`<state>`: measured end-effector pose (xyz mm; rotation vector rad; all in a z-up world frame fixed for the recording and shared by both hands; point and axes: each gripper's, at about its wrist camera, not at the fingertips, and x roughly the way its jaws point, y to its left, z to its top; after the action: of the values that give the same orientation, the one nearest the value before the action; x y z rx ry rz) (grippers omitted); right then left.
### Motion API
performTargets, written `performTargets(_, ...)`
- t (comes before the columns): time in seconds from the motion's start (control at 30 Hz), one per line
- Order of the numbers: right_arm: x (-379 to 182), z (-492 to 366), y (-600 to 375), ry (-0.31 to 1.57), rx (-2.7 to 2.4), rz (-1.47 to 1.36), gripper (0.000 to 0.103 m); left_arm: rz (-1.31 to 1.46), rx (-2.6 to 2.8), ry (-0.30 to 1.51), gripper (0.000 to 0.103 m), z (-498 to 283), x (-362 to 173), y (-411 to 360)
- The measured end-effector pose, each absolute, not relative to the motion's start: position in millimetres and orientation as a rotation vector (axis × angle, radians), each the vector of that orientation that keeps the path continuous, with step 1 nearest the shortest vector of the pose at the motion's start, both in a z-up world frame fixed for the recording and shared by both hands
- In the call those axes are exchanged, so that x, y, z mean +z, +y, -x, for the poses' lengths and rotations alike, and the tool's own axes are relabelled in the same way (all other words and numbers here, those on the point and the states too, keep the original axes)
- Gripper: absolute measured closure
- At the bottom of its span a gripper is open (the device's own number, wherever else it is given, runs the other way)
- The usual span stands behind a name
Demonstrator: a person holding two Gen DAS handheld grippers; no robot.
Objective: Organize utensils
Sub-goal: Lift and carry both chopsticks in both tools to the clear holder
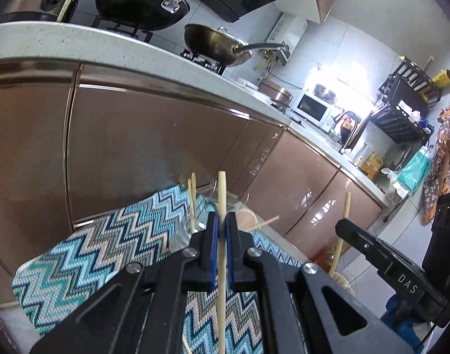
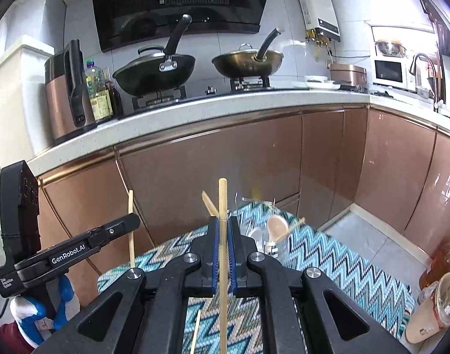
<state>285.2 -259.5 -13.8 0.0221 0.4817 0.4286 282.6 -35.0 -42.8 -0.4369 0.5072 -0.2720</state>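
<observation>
My left gripper (image 1: 222, 219) is shut on a pale wooden chopstick (image 1: 222, 188) that stands upright between its blue pads. In the right wrist view my right gripper (image 2: 223, 221) is shut the same way on a second chopstick (image 2: 222, 197). Both hang above a zigzag-patterned cloth (image 2: 336, 268). Just ahead on the cloth stands a clear glass holder (image 2: 279, 244) with a pink spoon (image 2: 276, 224) and a few chopsticks (image 2: 208, 203) leaning in it. Each view shows the other gripper at its side, holding its stick: the right gripper (image 1: 342, 227), the left gripper (image 2: 133, 221).
A loose chopstick (image 2: 195, 333) lies on the cloth under the grippers. Copper cabinet doors (image 2: 213, 174) and a white counter (image 2: 195, 109) with two woks rise behind. Bottles and a cup (image 2: 443, 298) stand on the floor at right.
</observation>
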Motion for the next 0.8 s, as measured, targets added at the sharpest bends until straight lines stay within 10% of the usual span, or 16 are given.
performTargets(0.8,19.0,-382.0,-261.2,0.253,0.470,-0.102,0.097,0.522,-0.299,0.309,0.099,-404.8,10.2,-20.0)
